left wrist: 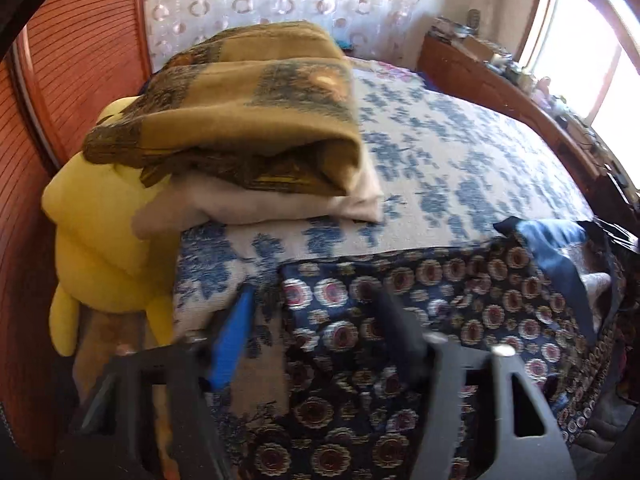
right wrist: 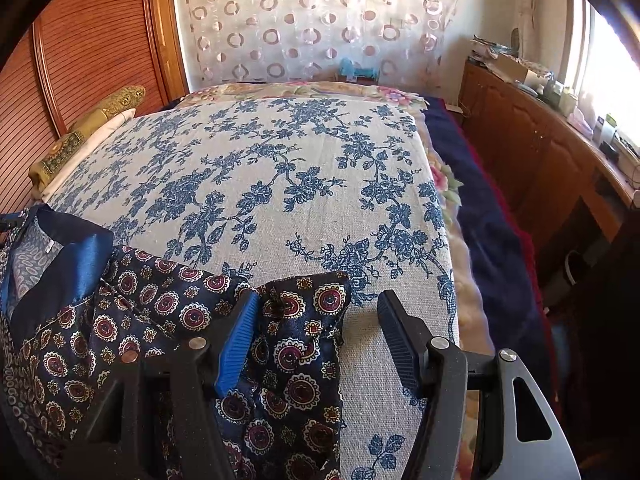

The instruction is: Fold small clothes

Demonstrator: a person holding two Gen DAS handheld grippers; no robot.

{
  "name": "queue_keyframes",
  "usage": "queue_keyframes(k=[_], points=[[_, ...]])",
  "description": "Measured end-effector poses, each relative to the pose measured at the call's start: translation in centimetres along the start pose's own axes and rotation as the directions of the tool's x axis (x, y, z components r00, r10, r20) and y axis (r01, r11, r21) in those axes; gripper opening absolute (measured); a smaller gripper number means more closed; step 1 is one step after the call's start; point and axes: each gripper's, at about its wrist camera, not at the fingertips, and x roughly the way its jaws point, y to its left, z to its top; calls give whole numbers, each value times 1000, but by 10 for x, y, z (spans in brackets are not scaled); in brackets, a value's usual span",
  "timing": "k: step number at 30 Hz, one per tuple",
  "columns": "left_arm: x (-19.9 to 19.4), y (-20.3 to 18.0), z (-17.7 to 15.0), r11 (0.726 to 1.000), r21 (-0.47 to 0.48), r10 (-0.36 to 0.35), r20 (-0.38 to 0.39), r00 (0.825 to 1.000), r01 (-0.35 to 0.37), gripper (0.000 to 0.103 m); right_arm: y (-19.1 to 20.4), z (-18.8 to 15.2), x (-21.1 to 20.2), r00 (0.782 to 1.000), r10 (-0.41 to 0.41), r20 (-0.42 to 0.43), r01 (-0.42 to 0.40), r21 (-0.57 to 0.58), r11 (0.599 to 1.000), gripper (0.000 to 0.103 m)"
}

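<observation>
A navy satin shirt (left wrist: pixel 440 300) with round red-and-white medallions and a plain blue collar (left wrist: pixel 552 240) lies spread on the near end of the bed. In the left wrist view my left gripper (left wrist: pixel 312 290) straddles the shirt's left edge. Its blue finger (left wrist: pixel 234 340) is over the bedcover and its black finger (left wrist: pixel 394 332) over the shirt, with the jaws apart. In the right wrist view a bunched corner of the shirt (right wrist: pixel 304 320) sits between the jaws of my right gripper (right wrist: pixel 318 298). That gripper is open: bare bedcover shows between cloth and black finger (right wrist: pixel 400 340).
The bed has a beige cover with blue flowers (right wrist: pixel 280 168). A folded brown blanket (left wrist: pixel 248 112) lies on a white pillow at its left edge, with a yellow plush (left wrist: pixel 92 232) beside it. A slatted wooden wardrobe (left wrist: pixel 80 60) stands left, a cluttered wooden cabinet (right wrist: pixel 532 148) right.
</observation>
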Motion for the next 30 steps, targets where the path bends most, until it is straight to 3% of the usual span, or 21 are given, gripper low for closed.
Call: queue_keyframes(k=[1,2,3,5,6,10,15,19,20,25,28,30], points=[[0,-3,0,1000,11,-11,-3,1000,11,35,-1,0,0,1000,3,0,-3,2,1000,63],[-1,-5,-1,1000,20,-21,-7,1000,22,21,-1,0,0,1000,8,0,-8,3,1000,57],[-2,-7,-1,999,21,-41,-7,999,41,10,-1,0,-1,1000,21,5,-21,4,1000,39],[-6,-10,-2,998,28,-63,-1,998,63,7,0,1,-3,998,57,-9,-57,7,998,15],[-12,-13,-2,998,36,-58,10,998,57,6,2,2,-3,996,88,-30,-88,6,996,11],[-50,-27,4,995,55,-88,108,990,82,6,7,10,-26,991,134,7,-134,-9,991,8],[-119,-48,15,991,99,-114,269,956,90,5,-3,29,-93,972,135,190,-137,-5,991,7],[-175,-58,30,990,120,-119,400,909,77,5,-4,48,-154,944,91,318,-83,-39,996,7],[-191,-58,35,990,116,-120,439,890,76,5,-4,54,-169,935,80,346,-67,-48,997,7],[-248,-57,54,992,115,-105,571,814,48,5,-8,83,-245,866,55,497,-16,-83,996,7],[-264,-56,64,993,120,-90,611,787,21,5,-10,94,-272,835,39,549,19,-99,995,7],[-261,-56,73,992,122,-81,612,786,8,5,-10,103,-277,828,27,560,41,-108,993,7]])
